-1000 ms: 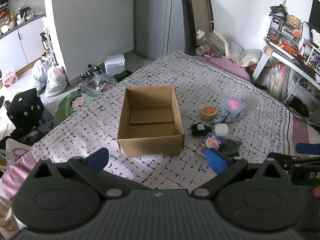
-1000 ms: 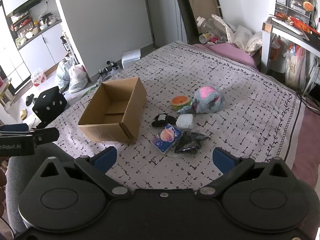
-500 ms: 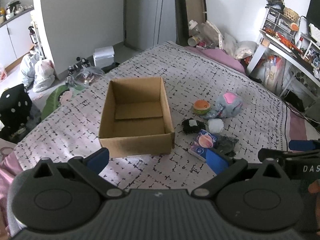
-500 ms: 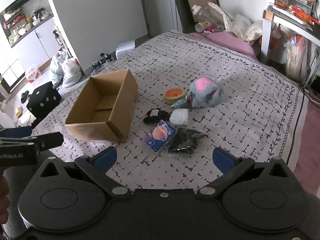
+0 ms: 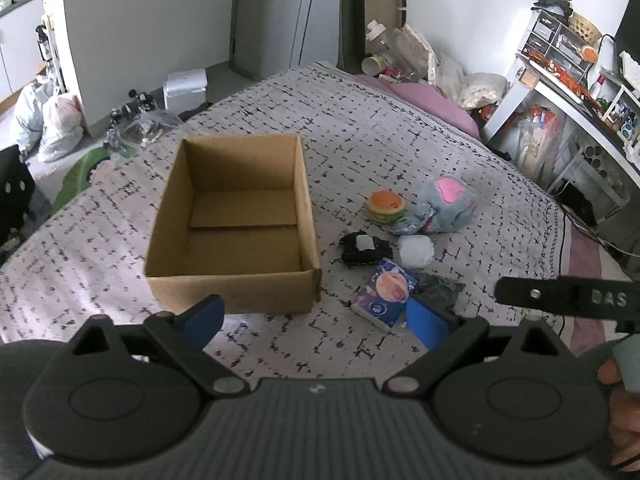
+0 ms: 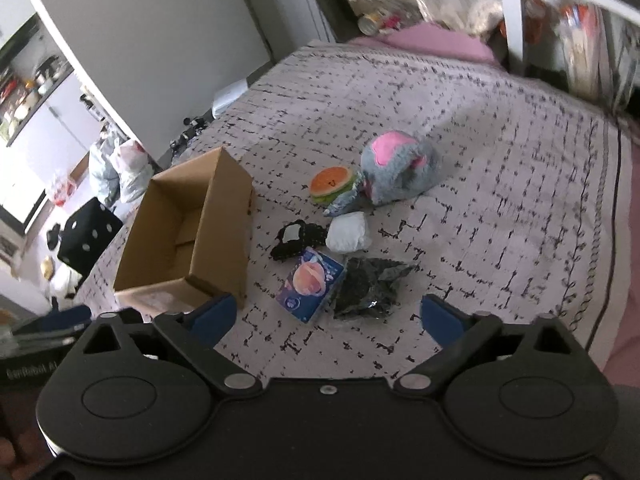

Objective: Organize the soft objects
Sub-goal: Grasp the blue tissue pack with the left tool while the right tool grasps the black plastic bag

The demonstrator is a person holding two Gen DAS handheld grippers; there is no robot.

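An open, empty cardboard box [image 5: 232, 236] [image 6: 188, 240] stands on the patterned bedspread. Right of it lie several soft things: a grey and pink plush [image 5: 448, 204] [image 6: 400, 170], a burger toy [image 5: 386, 206] [image 6: 332, 184], a white bundle [image 5: 416, 250] [image 6: 348, 236], a black item with a white tag [image 5: 362, 248] [image 6: 296, 240], a blue packet [image 5: 386, 292] [image 6: 312, 284] and a black plastic bag [image 6: 370, 286]. My left gripper [image 5: 314, 320] is open before the box. My right gripper [image 6: 326, 316] is open, just short of the packet and bag.
The bedspread [image 5: 360, 140] ends at a floor with bags [image 5: 52, 120] on the left. A white desk with cluttered shelves [image 5: 560, 80] stands at the right. Pillows and clutter [image 5: 408, 60] lie at the bed's far end.
Both grippers have moved forward and lower toward the bed. The box and soft things look larger and nearer. The right view has swung down onto the pile.
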